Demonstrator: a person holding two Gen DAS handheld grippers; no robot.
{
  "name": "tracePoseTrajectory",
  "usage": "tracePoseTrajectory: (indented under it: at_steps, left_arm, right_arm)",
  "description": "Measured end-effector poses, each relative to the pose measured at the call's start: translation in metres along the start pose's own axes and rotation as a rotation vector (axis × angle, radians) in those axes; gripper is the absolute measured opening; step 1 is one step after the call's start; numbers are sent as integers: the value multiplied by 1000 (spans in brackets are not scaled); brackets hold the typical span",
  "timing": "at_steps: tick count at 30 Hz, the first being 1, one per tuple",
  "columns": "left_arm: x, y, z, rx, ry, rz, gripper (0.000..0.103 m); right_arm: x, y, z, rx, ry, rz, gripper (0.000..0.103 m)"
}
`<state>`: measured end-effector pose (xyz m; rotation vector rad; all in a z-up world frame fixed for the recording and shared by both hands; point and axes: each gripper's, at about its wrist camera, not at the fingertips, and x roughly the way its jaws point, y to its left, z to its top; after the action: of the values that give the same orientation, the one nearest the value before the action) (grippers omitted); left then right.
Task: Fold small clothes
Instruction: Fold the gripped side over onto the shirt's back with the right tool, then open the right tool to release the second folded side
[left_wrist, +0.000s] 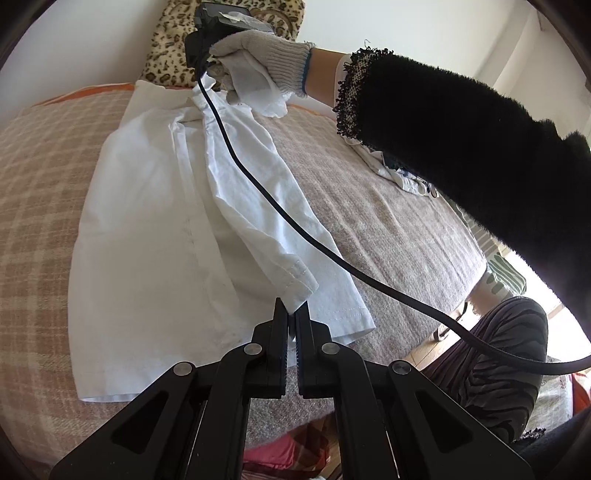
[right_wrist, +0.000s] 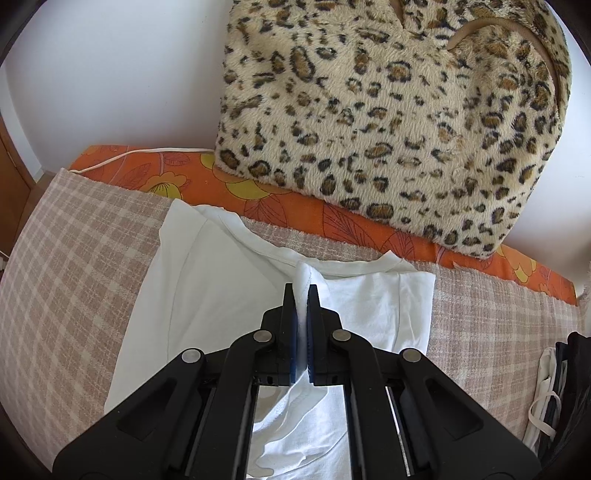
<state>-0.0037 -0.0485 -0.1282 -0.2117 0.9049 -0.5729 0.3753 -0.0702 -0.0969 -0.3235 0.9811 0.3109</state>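
A small white T-shirt (left_wrist: 147, 221) lies on a checked pink-beige blanket (left_wrist: 37, 177). Its right side is lifted and folded toward the middle. My left gripper (left_wrist: 291, 310) is shut on the hem end of that lifted fold (left_wrist: 295, 280), near the shirt's bottom. My right gripper (right_wrist: 302, 295) is shut on the same fold of white cloth (right_wrist: 304, 273) near the collar; the shirt body (right_wrist: 207, 280) lies below it. In the left wrist view the right gripper's body (left_wrist: 207, 33) shows at the far end, held by a gloved hand (left_wrist: 258, 59), its jaws hidden.
A leopard-print cushion (right_wrist: 399, 122) leans on the wall behind the shirt, on an orange flowered sheet (right_wrist: 192, 177). A black cable (left_wrist: 295, 221) hangs across the shirt. More crumpled clothes (left_wrist: 402, 177) lie to the right, also at the right wrist view's edge (right_wrist: 554, 398).
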Motion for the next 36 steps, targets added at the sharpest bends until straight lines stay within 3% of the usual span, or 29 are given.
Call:
tracePoseTrajectory:
  at_steps: [5, 7, 8, 9, 13, 15, 20, 23, 30, 36]
  left_arm:
    - [1, 5, -3, -35, 20, 9, 3]
    - [1, 6, -4, -45, 36, 22, 10]
    - [0, 6, -5, -47, 37, 31, 13]
    - [-2, 6, -6, -45, 32, 35, 14]
    - [-15, 3, -9, -20, 8, 54, 16]
    - [-23, 3, -10, -21, -8, 60, 22]
    - [-42, 7, -10, -25, -58, 69, 25]
    - [-53, 16, -7, -42, -88, 89, 32]
    - [-69, 53, 3, -141, -105, 134, 32]
    - [-66, 85, 4, -203, -28, 159, 32]
  right_arm:
    - [2, 2, 1, -1, 5, 29, 9]
    - [-4, -2, 2, 26, 1, 55, 33]
    - [-10, -4, 2, 39, -10, 66, 54]
    - [-17, -6, 1, 48, -27, 72, 61]
    - [-46, -18, -4, 65, -60, 99, 61]
    - [-64, -24, -11, 66, -78, 104, 61]
    - [-106, -52, -42, 139, -118, 167, 61]
    - [-130, -65, -69, 139, -125, 179, 61]
    - [-171, -83, -142, 164, -107, 225, 61]
    - [-187, -75, -222, 193, -29, 326, 61]
